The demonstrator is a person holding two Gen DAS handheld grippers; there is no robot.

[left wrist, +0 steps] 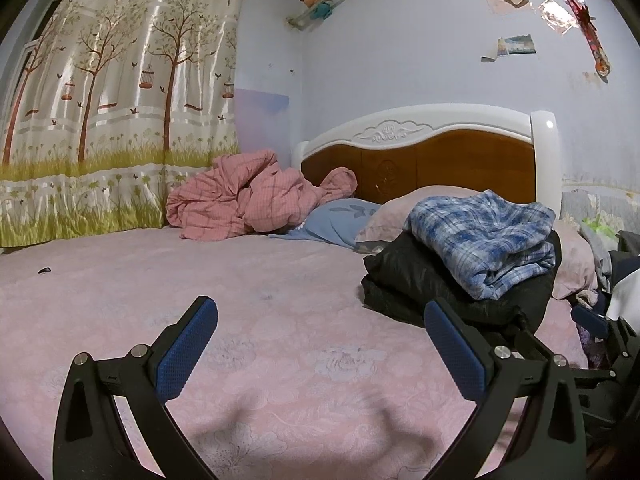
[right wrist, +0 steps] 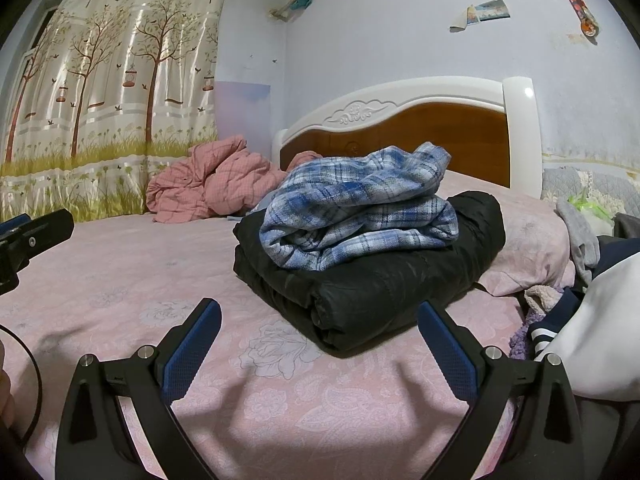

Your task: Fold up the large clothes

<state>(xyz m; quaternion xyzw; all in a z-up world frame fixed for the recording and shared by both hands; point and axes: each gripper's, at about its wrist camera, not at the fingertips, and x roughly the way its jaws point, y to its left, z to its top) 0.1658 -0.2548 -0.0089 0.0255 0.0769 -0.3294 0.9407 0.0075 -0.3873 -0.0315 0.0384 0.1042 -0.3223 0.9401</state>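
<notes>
Blue-padded fingers of the left hand-held gripper (left wrist: 320,344) are spread wide, nothing grasped. The right hand-held gripper (right wrist: 320,344) is likewise released and empty above the pink bed sheet (right wrist: 120,280). A folded plaid shirt (right wrist: 360,212) is stacked on a folded black jacket (right wrist: 380,284) just beyond.

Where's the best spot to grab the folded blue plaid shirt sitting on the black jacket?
Probably the blue plaid shirt's thick rolled fold edge facing the camera, approached from the front: it overhangs the folded black jacket, giving the open right hand-held gripper a graspable ridge.
</notes>
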